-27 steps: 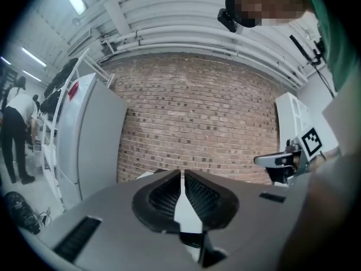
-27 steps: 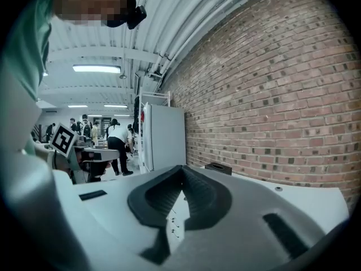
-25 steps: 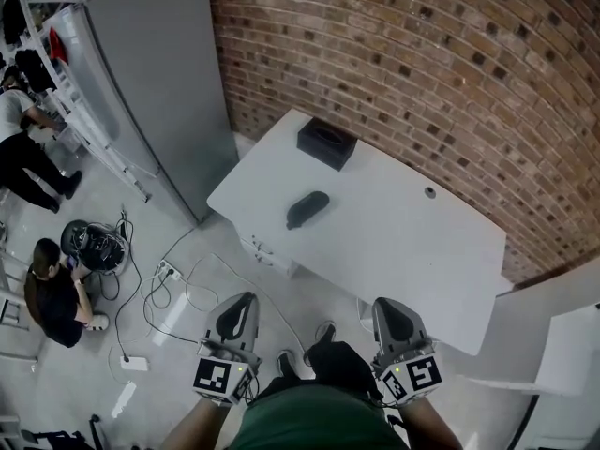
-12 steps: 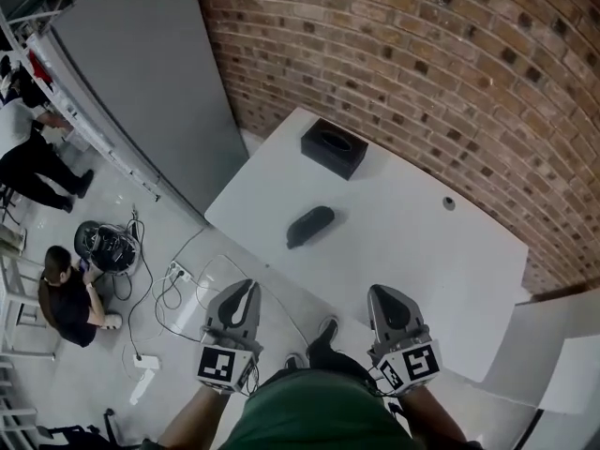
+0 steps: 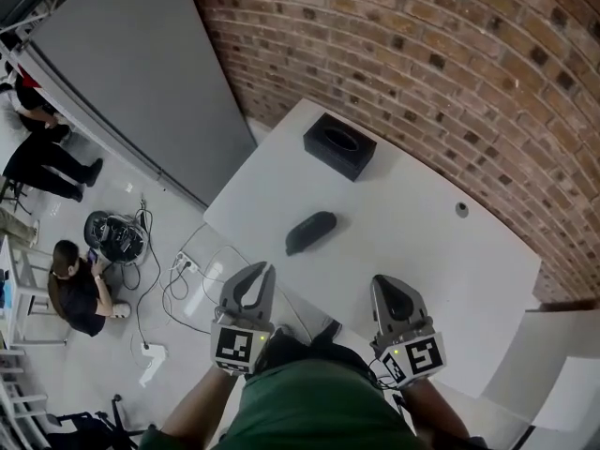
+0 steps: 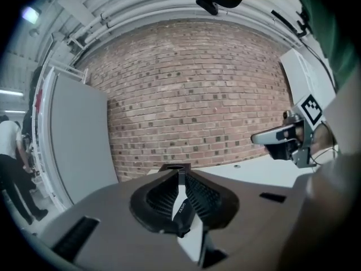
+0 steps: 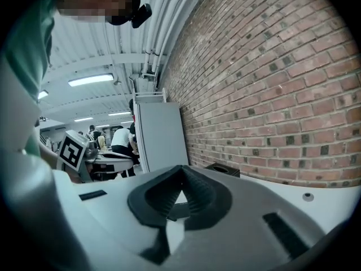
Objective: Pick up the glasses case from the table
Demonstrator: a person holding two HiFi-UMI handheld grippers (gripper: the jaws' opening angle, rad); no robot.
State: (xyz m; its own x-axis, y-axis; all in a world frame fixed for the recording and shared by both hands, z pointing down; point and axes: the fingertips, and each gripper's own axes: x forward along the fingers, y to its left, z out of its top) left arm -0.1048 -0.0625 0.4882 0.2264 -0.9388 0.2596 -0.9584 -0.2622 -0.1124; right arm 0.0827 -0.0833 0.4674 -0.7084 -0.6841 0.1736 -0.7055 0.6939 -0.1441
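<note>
Lying on the bench (image 5: 422, 232): the glasses case (image 5: 310, 232) is sitting near the front edge; nothing is touching it
Left gripper (image 5: 260, 272): jaws are pressing together on nothing; it is hovering short of the case, apart from it
Right gripper (image 5: 388, 284): jaws are meeting at the tips, gripping nothing; it is hovering at the near bench edge
Black box (image 5: 339, 145): is standing at the far corner, beside the brick wall (image 5: 450, 54)

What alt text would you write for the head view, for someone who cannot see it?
From above, a dark glasses case lies on a white table against a brick wall, with a black box nearer the wall. Below, the person holds the left gripper and right gripper, both shut, short of the case.
</note>
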